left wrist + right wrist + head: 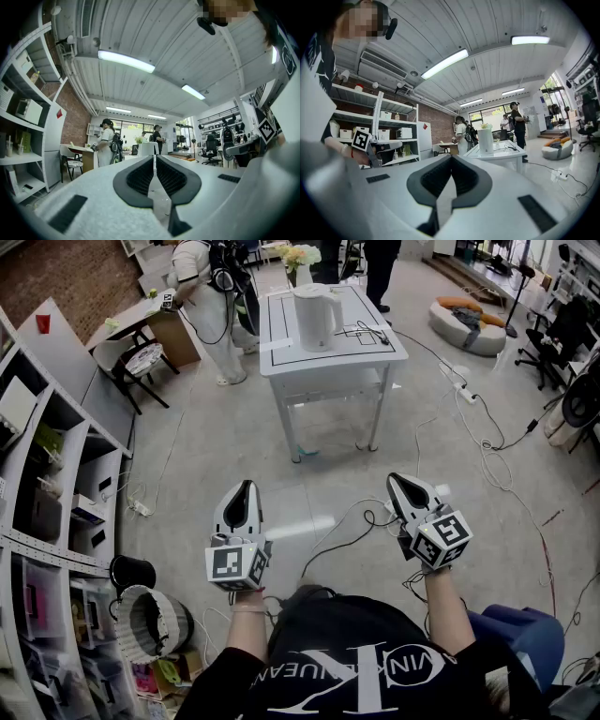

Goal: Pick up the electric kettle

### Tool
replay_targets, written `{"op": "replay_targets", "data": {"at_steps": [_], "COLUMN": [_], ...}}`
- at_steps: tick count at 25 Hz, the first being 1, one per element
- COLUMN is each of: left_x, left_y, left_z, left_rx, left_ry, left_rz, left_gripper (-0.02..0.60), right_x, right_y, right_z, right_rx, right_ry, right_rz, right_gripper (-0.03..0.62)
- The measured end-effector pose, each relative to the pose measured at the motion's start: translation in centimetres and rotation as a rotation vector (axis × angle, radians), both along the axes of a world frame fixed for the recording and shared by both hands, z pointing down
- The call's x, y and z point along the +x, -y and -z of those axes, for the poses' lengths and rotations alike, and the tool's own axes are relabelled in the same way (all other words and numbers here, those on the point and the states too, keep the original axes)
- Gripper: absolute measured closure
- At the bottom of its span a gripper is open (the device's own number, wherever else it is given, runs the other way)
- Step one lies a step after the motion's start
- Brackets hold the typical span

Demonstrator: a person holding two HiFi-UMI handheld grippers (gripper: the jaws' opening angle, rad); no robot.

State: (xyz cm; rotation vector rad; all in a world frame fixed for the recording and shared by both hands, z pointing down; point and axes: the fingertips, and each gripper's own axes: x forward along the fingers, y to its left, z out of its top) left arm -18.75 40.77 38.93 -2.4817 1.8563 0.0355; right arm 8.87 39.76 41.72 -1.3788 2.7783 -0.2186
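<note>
The white electric kettle (317, 317) stands upright on a white table (281, 357) far ahead across the floor. Both grippers are held low near my body, well short of the table and pointing level toward it. My left gripper (246, 487) is shut, its black pads meeting with nothing between them. My right gripper (395, 480) is shut too and holds nothing. The left gripper view shows the kettle (148, 149) small, just above the left gripper (154, 157). In the right gripper view the kettle (485, 140) sits on the table (506, 156), up and right of the right gripper (451, 157).
A black cable (367, 332) lies on the table beside the kettle, flowers (298, 256) behind it. Two people (211, 296) stand near the far side. Shelving (52, 493) lines the left. Cords and a power strip (466, 395) trail over the floor; a cushion (469, 322) lies far right.
</note>
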Motion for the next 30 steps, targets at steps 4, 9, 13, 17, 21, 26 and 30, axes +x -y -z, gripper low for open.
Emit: {"op": "replay_targets", "data": {"at_steps": [4, 9, 13, 17, 21, 26, 30], "left_x": [0.5, 1.0, 1.3, 1.4, 1.4, 0.8, 1.2], "left_y": [-0.1, 0.0, 0.3, 0.7, 1.0, 2.1, 3.4], "left_z": [0.4, 0.5, 0.2, -0.2, -0.4, -0.3, -0.1], "left_rx": [0.012, 0.009, -0.002, -0.022, -0.044, -0.034, -0.02], "left_ry": [-0.001, -0.006, -0.002, -0.001, -0.013, -0.045, -0.059], "left_rz": [-0.01, -0.008, -0.013, -0.009, -0.013, -0.003, -0.014], "left_gripper": [0.558, 0.558, 0.558, 0.558, 0.558, 0.556, 0.457], "right_x": [0.3, 0.3, 0.4, 0.5, 0.5, 0.4, 0.5], "right_y": [-0.2, -0.3, -0.1, 0.2, 0.6, 1.4, 2.3], "right_z": [0.0, -0.1, -0.5, -0.7, -0.7, -1.2, -1.8], "right_rx": [-0.002, -0.003, -0.011, -0.014, -0.013, -0.021, -0.028], "right_ry": [0.007, 0.008, 0.006, 0.002, 0.001, 0.01, 0.008], "right_rz": [-0.009, 0.004, 0.004, 0.006, 0.005, 0.003, 0.006], "right_gripper": [0.595, 0.595, 0.595, 0.595, 0.595, 0.595, 0.595]}}
